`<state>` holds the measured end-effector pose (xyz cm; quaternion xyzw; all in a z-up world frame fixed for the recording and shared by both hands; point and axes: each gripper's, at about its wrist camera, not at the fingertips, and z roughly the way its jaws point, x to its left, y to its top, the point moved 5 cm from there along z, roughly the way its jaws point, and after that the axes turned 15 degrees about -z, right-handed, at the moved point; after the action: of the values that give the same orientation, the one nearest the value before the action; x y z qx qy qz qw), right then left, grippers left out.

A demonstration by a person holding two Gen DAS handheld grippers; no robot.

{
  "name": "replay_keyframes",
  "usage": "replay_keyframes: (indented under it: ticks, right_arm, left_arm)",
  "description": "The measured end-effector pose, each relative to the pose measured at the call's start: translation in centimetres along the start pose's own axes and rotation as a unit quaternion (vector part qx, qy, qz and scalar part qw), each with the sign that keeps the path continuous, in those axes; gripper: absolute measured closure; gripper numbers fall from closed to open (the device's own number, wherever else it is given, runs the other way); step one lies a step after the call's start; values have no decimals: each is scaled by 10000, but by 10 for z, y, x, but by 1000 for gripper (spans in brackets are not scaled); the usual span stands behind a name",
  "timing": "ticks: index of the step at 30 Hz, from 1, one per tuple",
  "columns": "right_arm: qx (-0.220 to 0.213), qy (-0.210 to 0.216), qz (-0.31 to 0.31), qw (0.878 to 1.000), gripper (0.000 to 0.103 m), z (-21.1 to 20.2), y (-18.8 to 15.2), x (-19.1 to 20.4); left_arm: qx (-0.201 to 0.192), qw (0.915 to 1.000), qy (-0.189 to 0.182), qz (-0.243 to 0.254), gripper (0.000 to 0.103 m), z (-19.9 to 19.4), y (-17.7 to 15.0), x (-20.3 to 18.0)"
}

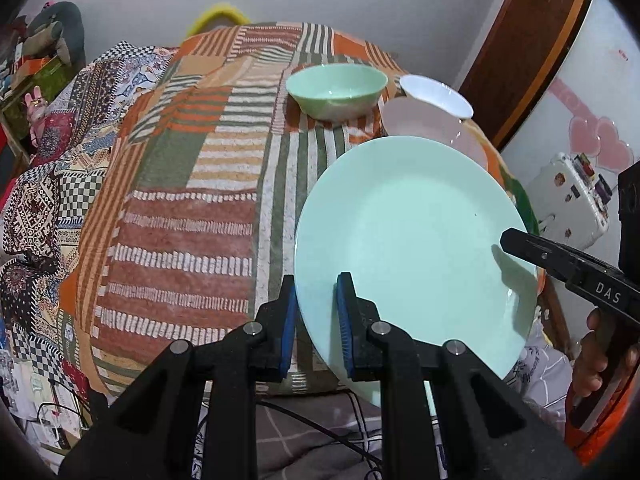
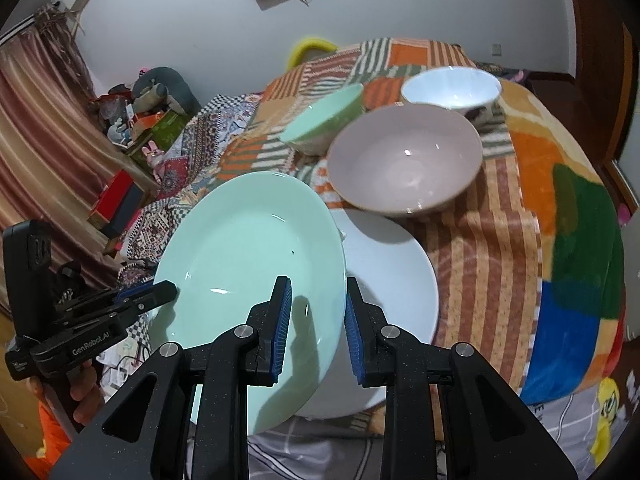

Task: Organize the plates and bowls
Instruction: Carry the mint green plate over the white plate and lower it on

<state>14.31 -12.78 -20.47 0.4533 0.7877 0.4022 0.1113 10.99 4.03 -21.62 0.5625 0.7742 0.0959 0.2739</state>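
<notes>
A mint green plate (image 1: pixel 412 240) is held tilted above the patchwork table, and also shows in the right wrist view (image 2: pixel 248 264). My left gripper (image 1: pixel 318 316) straddles its left rim, jaws slightly apart. My right gripper (image 2: pixel 316 320) straddles its right rim, jaws also slightly apart. Under it lies a white plate (image 2: pixel 396 280). Behind are a pink bowl (image 2: pixel 404 160), a green bowl (image 1: pixel 336 88) and a white bowl (image 2: pixel 452 84).
The patchwork cloth (image 1: pixel 192 184) covers the table. The table's front edge runs just beyond my fingers. A patterned blanket and toys (image 1: pixel 44 120) lie to the left. A wooden door frame (image 1: pixel 532 48) stands at the right.
</notes>
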Motion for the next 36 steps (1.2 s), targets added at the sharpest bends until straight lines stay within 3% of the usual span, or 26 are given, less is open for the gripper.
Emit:
replay_keyframes:
  ticks: [21,36]
  right_arm:
    - [445,23,455,9980,79,19,-25,-30]
    - [562,22,539,9970,79,32,-21,-35]
  left_arm:
    - [702,9969,310,160,85,58,-12,-13]
    - [796,9952,536,176,84,75,-3,-12]
